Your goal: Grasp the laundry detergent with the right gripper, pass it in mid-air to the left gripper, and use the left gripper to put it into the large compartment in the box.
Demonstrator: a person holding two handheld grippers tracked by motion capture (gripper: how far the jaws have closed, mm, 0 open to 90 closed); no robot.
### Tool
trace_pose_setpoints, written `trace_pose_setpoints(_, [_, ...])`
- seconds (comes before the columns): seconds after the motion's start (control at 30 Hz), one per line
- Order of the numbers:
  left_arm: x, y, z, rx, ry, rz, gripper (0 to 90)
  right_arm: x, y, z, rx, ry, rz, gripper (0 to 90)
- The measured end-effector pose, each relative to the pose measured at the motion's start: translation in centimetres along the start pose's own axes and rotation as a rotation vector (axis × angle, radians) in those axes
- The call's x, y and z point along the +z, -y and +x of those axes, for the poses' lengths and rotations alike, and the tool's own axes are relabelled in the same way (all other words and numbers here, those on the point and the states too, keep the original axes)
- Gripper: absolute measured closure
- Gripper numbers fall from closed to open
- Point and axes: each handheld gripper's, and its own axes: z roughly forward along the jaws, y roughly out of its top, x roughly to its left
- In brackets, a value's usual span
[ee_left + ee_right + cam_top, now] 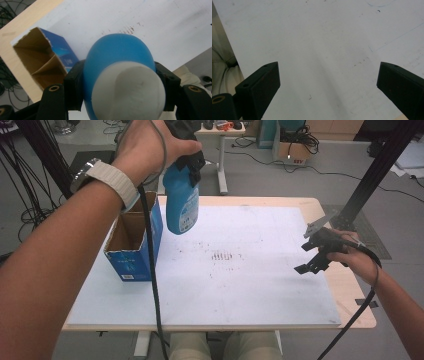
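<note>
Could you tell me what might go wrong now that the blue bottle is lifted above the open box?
The left gripper clamps the blue bottle near its rounded top, so the hanging body could slip or swing. If lowered off-centre, it may catch the box rim and tip it. The right gripper stands open, too far away to steady anything.

**Blue bottle, blue box, white board**

The bottle (181,202) is bright blue, with a label of paler blue and white print, and its cap (128,91) is white. The box (134,240) at the left is dark blue outside with light blue marks, and plain brown cardboard inside. The board (240,285) is white with small dark specks near its middle. The desk (352,292) around it is light wood colour. Both the left gripper (192,162) and the right gripper (315,255) are black.
</note>
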Motion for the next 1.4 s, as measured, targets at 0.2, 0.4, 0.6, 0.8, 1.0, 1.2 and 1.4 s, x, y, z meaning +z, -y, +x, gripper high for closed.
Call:
trace_pose_setpoints(0.2, [-2.1, 0.1, 1.7, -0.072, -0.023, -0.007, 37.6, -0.2, 0.4, 0.0, 0.036, 0.000, 0.026, 4.6])
trace_pose_setpoints(0.4, [-3.5, 0.7, 3.4, -0.142, -0.041, -0.019, 37.5, -0.3, 0.8, -0.1, 0.042, 0.004, 0.032, 4.6])
trace_pose_setpoints(0.6, [-3.8, 1.5, 4.9, -0.210, -0.053, -0.014, 37.5, -0.5, 0.8, -0.3, 0.017, 0.009, 0.015, 4.7])
trace_pose_setpoints(0.8, [-3.6, 2.1, 6.1, -0.247, -0.069, -0.014, 37.5, -1.2, 0.6, -0.2, 0.053, 0.024, 0.032, 4.7])
trace_pose_setpoints(1.0, [-3.2, 2.6, 7.3, -0.287, -0.068, -0.008, 37.5, -0.8, 0.7, -0.2, 0.053, 0.016, 0.033, 4.6])
trace_pose_setpoints(1.2, [-2.4, 3.0, 8.3, -0.322, -0.085, 0.008, 37.5, -0.9, 0.7, -0.3, 0.048, 0.019, 0.026, 4.6])
trace_pose_setpoints(1.4, [-1.3, 3.3, 9.2, -0.371, -0.086, 0.009, 37.5, -1.0, 0.9, -0.4, 0.056, 0.025, 0.018, 4.6])
